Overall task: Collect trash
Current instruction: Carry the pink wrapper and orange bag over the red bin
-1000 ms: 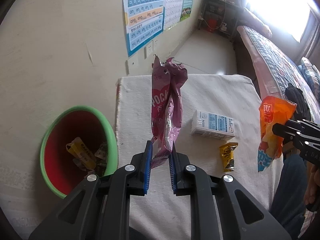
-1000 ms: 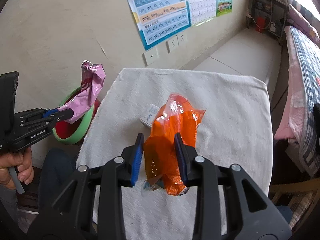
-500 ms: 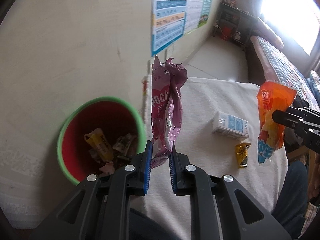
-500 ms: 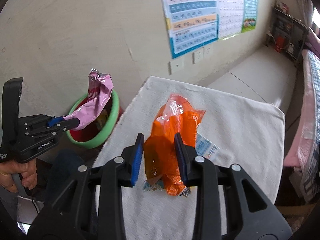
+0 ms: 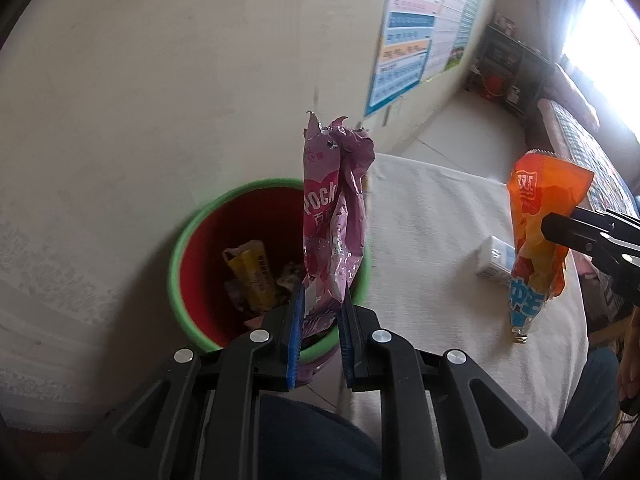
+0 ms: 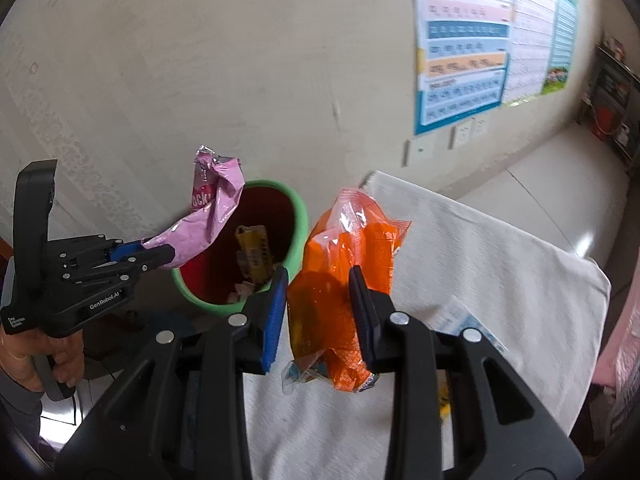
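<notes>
My left gripper (image 5: pixel 320 300) is shut on a crumpled pink snack wrapper (image 5: pixel 332 216), which stands up from its blue pads over the near rim of a red bin with a green rim (image 5: pixel 200 216). The bin holds several wrappers, one of them yellow (image 5: pixel 252 272). From the right wrist view the same pink wrapper (image 6: pixel 212 208) hangs at the bin's (image 6: pixel 300 208) left edge, held by the left gripper (image 6: pixel 168 254). My right gripper (image 6: pixel 320 292) is shut on an orange snack bag (image 6: pixel 344 264), held above the table's left edge, just right of the bin. That orange bag (image 5: pixel 540 216) shows at the right of the left wrist view.
A white cloth-covered table (image 6: pixel 500 264) stands against the wall beside the bin. A small white and blue carton (image 5: pixel 496 258) lies on it. Posters (image 6: pixel 464 40) hang on the wall. A bed (image 5: pixel 576 136) runs along the right side. A person's hand (image 6: pixel 52 356) holds the left gripper's handle.
Both grippers have swung left from over the table toward the bin, each still holding its wrapper. The bin now sits centred under the pink wrapper, and the orange bag is nearer to it.
</notes>
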